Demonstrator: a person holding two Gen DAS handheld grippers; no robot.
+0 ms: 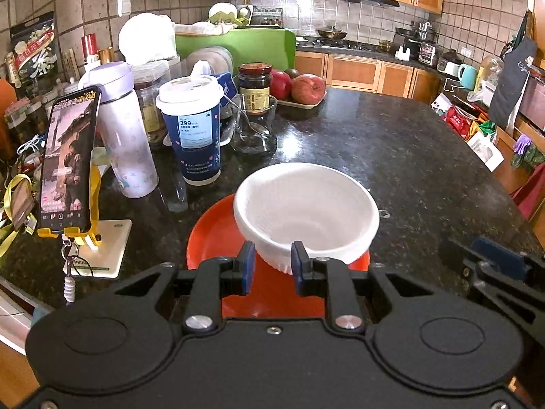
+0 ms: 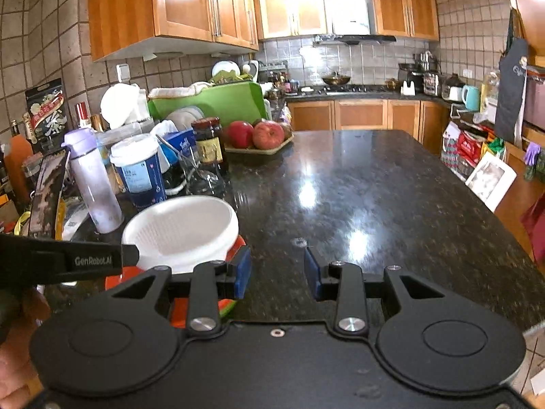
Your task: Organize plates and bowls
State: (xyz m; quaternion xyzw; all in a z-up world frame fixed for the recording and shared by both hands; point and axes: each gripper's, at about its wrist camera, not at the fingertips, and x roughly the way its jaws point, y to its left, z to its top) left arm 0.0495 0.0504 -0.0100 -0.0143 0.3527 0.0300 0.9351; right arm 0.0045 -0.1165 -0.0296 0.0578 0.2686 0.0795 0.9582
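On the red plate [image 1: 211, 235], near the table's [image 1: 391, 156] front edge, sits the white ribbed bowl [image 1: 306, 211], apparently stacked already. Left tongs [image 1: 272, 264] straddle its near rim, gripping nothing; right tongs [image 2: 277, 271] gape empty beside the plate (no other dishes visible).

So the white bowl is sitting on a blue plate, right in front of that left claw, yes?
Not quite: the plate under the white bowl is red-orange, not blue. The left wrist view shows it plainly, and the right wrist view shows its edge too. The rest holds: the bowl sits on it, right in front of the left claw.
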